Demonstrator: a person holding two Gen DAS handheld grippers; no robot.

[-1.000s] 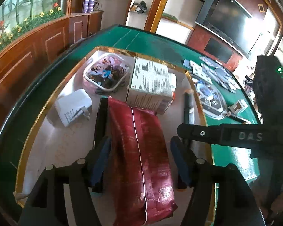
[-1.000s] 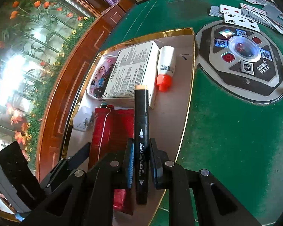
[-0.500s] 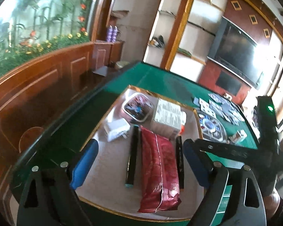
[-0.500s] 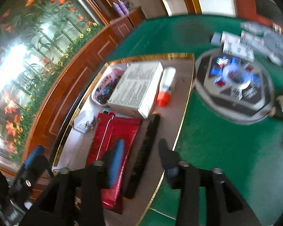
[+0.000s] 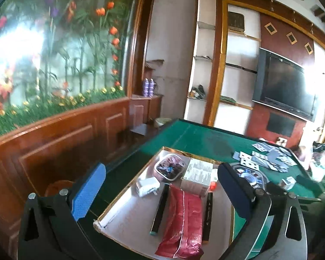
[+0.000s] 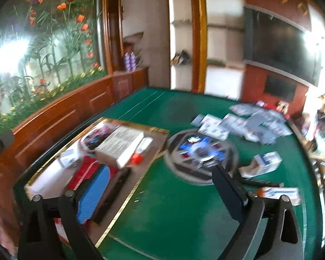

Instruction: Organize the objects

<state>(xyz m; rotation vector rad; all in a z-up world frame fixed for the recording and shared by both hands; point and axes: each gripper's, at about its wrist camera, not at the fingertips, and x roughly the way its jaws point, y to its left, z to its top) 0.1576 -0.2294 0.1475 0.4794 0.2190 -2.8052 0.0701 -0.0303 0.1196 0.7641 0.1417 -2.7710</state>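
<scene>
A gold-rimmed tray (image 5: 123, 214) lies on the green table. It holds a red pouch (image 5: 182, 216), a black marker (image 5: 208, 214) on its right, a black stick (image 5: 160, 210) on its left, a white box (image 5: 197, 176), a white charger (image 5: 146, 186) and a clear round case (image 5: 170, 169). My left gripper (image 5: 160, 197) is open and empty, raised well back from the tray. My right gripper (image 6: 160, 195) is open and empty above the table; the marker (image 6: 114, 192) lies in the tray (image 6: 127, 197) by its left finger (image 6: 93, 199).
A round control panel (image 6: 200, 151) sits mid-table with playing cards (image 6: 244, 123) scattered beyond it. Small white boxes (image 6: 266, 164) lie at the right. A white bottle with a red cap (image 6: 142, 149) lies in the tray. Wooden panelling runs along the left.
My right gripper opened and let go of the black marker, which now lies in the tray. Both grippers pulled back and up from the tray, jaws wide.
</scene>
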